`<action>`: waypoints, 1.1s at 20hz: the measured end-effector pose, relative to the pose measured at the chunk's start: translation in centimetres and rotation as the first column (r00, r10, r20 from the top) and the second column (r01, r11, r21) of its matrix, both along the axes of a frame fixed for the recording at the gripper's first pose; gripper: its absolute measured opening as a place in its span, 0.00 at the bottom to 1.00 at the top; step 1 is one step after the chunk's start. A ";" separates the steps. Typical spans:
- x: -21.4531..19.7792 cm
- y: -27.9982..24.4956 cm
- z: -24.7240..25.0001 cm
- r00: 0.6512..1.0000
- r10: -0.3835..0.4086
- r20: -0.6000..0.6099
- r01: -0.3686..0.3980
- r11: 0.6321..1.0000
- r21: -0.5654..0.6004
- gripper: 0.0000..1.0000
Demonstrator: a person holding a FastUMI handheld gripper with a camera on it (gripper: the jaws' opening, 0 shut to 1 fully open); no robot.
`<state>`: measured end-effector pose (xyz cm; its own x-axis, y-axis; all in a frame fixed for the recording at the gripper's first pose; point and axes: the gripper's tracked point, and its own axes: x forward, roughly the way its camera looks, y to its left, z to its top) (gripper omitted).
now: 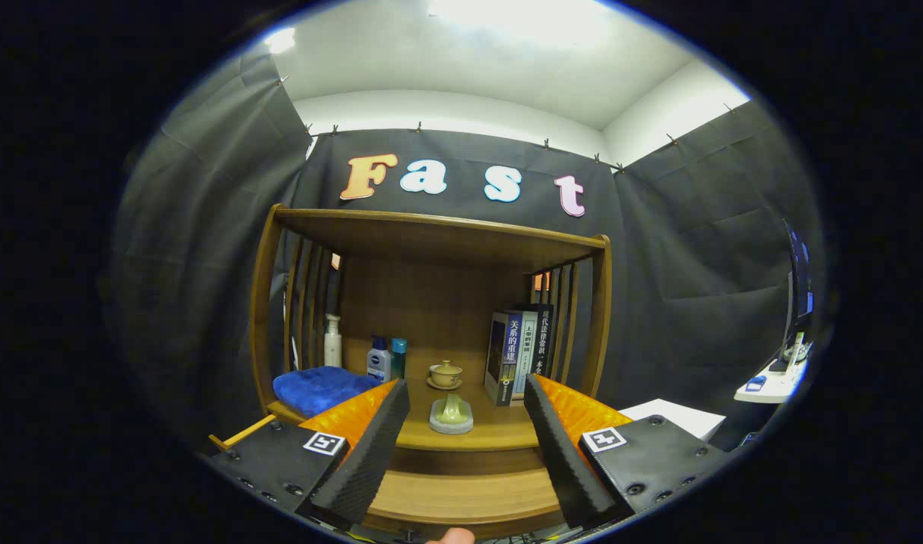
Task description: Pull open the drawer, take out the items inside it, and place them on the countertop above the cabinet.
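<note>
- Black cloth walls enclose a small booth under a white ceiling with a bright lamp overhead; a wooden cabinet (431,325) with slatted sides stands straight ahead, at twelve o'clock from the gripper.
- Its worktop (499,431) carries several things. At ten o'clock lies a folded blue towel (318,387), with a white pump bottle (332,341) behind it and two smaller bottles (386,360) beside that.
- Near the middle sits a small lidded tea bowl (446,374) on a saucer. Closer, between the fingers, is a pale green ornament on a round base (452,415).
- At one o'clock a row of upright books (518,355) leans against the right slats.
- The gripper (465,446) is spread wide and holds nothing; its fingers frame the worktop's front edge.
- The drawer (465,499), the task's thing, is the wooden front just below the worktop, at six o'clock, low between the fingers. It looks closed, its contents hidden; I cannot make out a handle.
- Judged step: reaching for the drawer. To do it well, lower the gripper to the drawer front, find the pull, close on it squarely and draw straight back.
- A fingertip (450,536) of the person holding the gripper peeks in at six o'clock.
- At three o'clock, well apart, a white table (771,389) holds small items beside a screen.
</note>
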<state>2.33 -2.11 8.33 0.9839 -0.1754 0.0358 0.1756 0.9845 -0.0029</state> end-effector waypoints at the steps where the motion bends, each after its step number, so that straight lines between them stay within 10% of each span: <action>1: -0.4 0.3 -0.8 1.000 0.006 -0.007 -0.006 1.000 0.005 0.98; 22: -4.5 4.0 -20.2 0.981 0.057 -0.187 -0.043 0.996 0.081 0.98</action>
<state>-2.20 1.88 -11.86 0.9792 -0.1207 -0.1634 0.1294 0.9906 0.0439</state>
